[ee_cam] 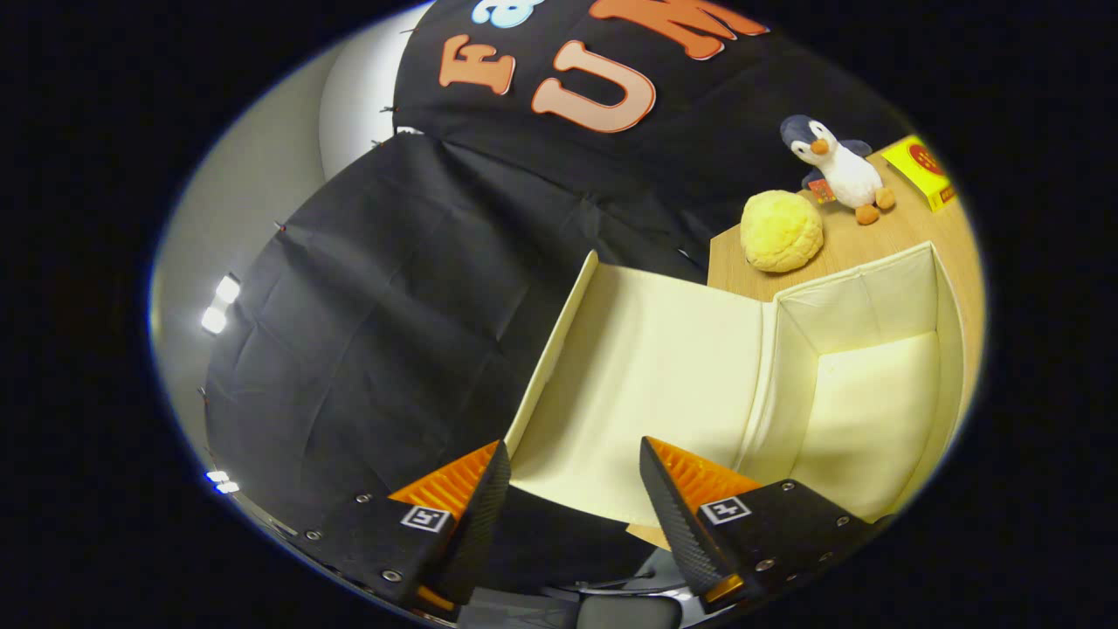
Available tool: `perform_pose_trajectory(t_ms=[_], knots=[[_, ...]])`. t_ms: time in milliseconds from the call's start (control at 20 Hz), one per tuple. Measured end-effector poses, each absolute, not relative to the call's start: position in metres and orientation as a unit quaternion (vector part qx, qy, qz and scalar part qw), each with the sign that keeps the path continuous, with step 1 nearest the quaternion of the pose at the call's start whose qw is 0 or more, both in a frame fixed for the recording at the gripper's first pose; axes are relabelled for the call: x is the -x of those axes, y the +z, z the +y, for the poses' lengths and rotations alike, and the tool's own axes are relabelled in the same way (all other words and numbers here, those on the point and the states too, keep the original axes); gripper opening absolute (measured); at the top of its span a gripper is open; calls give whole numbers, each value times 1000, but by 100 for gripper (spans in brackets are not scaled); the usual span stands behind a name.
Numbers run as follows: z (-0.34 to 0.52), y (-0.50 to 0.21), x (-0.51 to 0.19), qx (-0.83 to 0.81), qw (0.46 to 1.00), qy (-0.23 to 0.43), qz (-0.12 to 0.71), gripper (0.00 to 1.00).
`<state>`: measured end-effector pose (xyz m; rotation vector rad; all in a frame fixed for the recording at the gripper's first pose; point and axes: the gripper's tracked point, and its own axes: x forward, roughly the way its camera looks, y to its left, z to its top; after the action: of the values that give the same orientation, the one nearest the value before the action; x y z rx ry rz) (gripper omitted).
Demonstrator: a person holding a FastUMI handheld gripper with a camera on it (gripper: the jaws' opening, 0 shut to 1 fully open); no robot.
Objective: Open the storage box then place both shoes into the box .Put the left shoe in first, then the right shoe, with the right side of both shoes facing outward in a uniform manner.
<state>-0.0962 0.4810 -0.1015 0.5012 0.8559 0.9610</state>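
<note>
Here, gripper view: tool (572,476) seen spread, nothing pinched.
Box (865,419): on the table (882,236), just beyond the fingers; lid (646,384) swung open, inside bare.
Shoes: not yet placed.
Risk: the lid could be knocked shut if brushed by the tool.

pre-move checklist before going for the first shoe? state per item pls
1. Box open: ok, lid swung back and standing up.
2. Box inside free for shoes: ok as far as visible, pale floor bare.
3. Gripper free: ok, fingers apart, nothing pressed between them, lid edge just ahead.
4. Shoes located: cannot tell.
5. Things near box: ok, yellow plush ball, penguin toy and yellow carton sit on the table beyond the box.
</note>
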Motion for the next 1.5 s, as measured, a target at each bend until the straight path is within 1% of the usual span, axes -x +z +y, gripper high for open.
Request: perform_pose_trajectory(t_ms=[50,150,350,500,950,1200,1300,1400,1450,1500], knots=[[475,-107,99,-215,777,441,395,97],[469,-107,95,-200,788,434,390,98],[423,-111,72,-193,817,397,370,98],[381,-110,49,-191,844,358,352,98],[209,-126,4,-128,926,197,295,98],[115,-156,0,-60,946,109,299,97],[92,-175,5,-45,945,89,313,96],[73,-195,11,-36,940,75,330,90],[66,-208,13,-30,938,69,340,84],[59,-218,15,-22,935,63,348,81]])
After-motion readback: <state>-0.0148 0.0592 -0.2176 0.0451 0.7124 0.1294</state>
